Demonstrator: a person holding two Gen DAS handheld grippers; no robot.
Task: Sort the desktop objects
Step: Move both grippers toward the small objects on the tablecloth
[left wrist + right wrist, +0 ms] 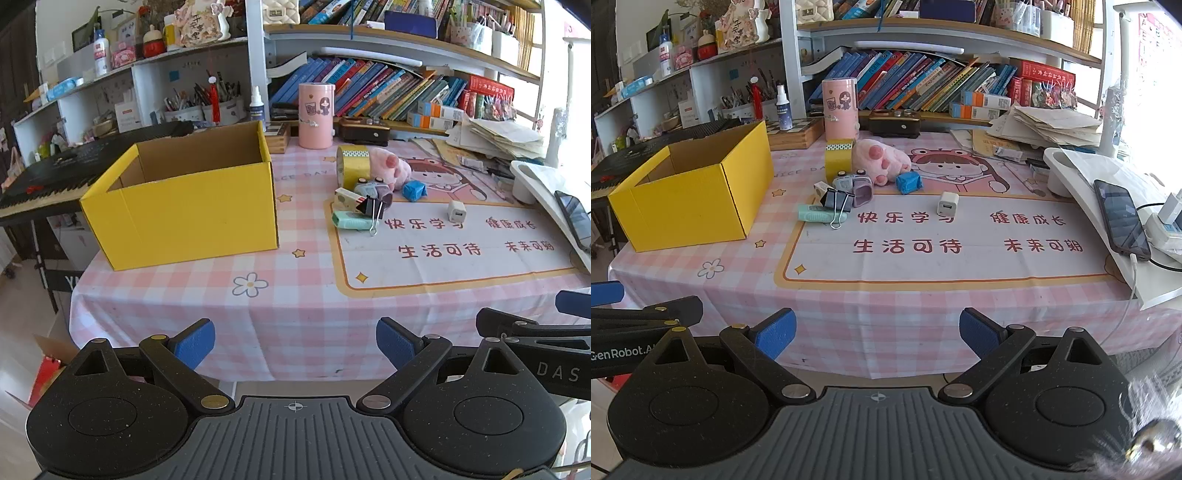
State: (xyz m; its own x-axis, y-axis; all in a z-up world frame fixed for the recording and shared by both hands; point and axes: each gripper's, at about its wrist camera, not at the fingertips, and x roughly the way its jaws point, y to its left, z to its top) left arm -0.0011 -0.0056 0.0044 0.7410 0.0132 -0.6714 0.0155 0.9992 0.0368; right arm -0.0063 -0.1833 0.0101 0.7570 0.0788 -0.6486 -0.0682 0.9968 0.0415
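Left wrist view has the little clutter pile sitting mid-tabletop: a yellow tape roll (353, 164) standing on edge, a pink plush (392, 165) right against it, a blue wrapped thing (414, 191), a black binder clip (373, 209) lying over a mint-green eraser-looking block (350, 220), and a white charger cube (457, 212) a bit apart on the printed mat. Off to the left of the pile sits the open yellow cardboard box (192, 214), looks empty from what shows. Everything's on a pink checked tablecloth (288, 314). Both tongs hang back over the near edge, nowhere near the pile: left tongs (295, 341) spread wide with nothing between them, right tongs (877, 332) same deal. A phone (1123, 218) lies on a white stand at the right.
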